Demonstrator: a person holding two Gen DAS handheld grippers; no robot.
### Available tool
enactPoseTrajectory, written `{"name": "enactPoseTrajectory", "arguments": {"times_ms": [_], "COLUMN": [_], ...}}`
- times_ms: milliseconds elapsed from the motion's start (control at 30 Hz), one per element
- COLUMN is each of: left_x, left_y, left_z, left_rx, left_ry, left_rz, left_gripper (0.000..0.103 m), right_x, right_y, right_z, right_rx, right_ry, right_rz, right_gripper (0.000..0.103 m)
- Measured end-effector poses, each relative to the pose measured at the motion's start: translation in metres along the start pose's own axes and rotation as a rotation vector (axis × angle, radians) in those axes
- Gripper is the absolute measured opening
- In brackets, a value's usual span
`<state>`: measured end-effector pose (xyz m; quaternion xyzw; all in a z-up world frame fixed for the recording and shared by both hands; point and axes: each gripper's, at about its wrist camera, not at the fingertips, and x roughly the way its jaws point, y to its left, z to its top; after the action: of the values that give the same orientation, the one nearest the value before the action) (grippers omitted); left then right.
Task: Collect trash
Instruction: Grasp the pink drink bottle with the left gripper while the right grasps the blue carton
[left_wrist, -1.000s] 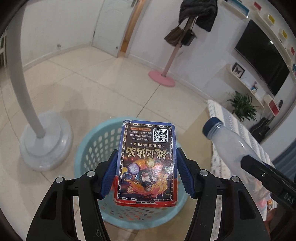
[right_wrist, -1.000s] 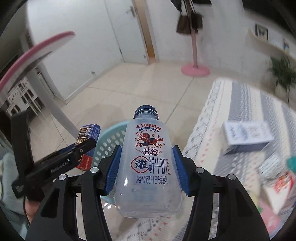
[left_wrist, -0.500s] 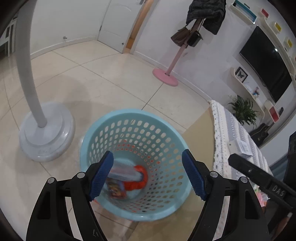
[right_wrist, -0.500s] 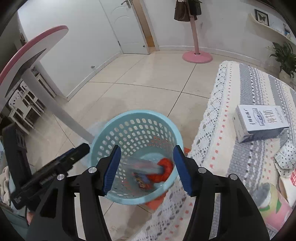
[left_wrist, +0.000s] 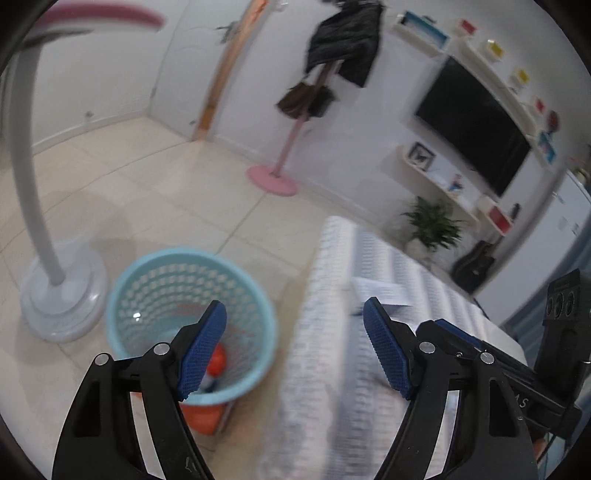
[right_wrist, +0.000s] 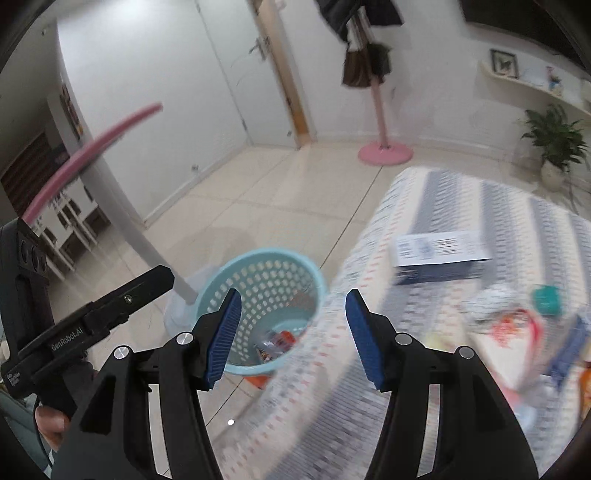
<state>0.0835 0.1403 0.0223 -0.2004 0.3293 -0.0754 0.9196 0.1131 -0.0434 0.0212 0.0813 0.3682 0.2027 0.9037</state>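
Light blue perforated plastic basket (right_wrist: 264, 291) sits upright on the floor, right by the bench edge, with blurry red-orange trash (right_wrist: 282, 338) at the bottom. White-and-blue carton (right_wrist: 439, 254) lies flat on the bench, other wrappers (right_wrist: 517, 332) near it.

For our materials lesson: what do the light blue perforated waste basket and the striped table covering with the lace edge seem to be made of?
Light blue perforated waste basket: probably moulded plastic with a smooth, slight sheen; its holes are regular and its rim rolled. Striped table covering: seemingly matte woven fabric; it drapes over the edge with lace-like trim, though blur hides detail.
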Motion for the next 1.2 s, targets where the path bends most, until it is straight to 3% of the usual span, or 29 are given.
{"name": "enactPoseTrajectory", "arguments": {"times_ms": [133,233,433,567,667,733,833,967,1200], "left_x": [0.007,0.031,0.09,0.128,0.158,0.171,0.176,0.162,0.128], "left_y": [-0.055,-0.095,-0.127,-0.133,-0.128,-0.123,-0.118,-0.121,-0.126], "left_z": [-0.009,-0.022,-0.052,-0.07,-0.078,-0.082,-0.085,-0.093,-0.123], "left_rx": [0.049,0.11,0.131,0.15,0.152,0.153,0.132,0.164,0.183], "left_ry": [0.01,0.06,0.172,0.233,0.274,0.298,0.342,0.39,0.504], "left_rz": [-0.077,-0.09,-0.09,-0.028,0.024,0.044,-0.034,-0.072,-0.153], "left_gripper": [0.079,0.079,0.079,0.078,0.076,0.067,0.059,0.049,0.046], "right_x": [-0.062,-0.097,-0.122,-0.119,-0.111,-0.107,-0.103,-0.101,-0.107], "right_y": [-0.048,-0.083,-0.141,-0.175,-0.195,-0.2,-0.202,-0.208,-0.207], "right_z": [-0.011,-0.028,-0.065,-0.087,-0.101,-0.107,-0.112,-0.114,-0.115], "right_rx": [0.011,0.018,0.052,0.105,0.149,0.161,0.162,0.182,0.189], "right_ry": [-0.098,-0.143,-0.148,-0.125,-0.09,-0.074,-0.059,-0.054,-0.062], "right_rz": [-0.11,-0.197,-0.338,-0.356,-0.341,-0.34,-0.344,-0.347,-0.338], "right_gripper": [0.055,0.055,0.051,0.034,0.033,0.033,0.033,0.033,0.033]}}
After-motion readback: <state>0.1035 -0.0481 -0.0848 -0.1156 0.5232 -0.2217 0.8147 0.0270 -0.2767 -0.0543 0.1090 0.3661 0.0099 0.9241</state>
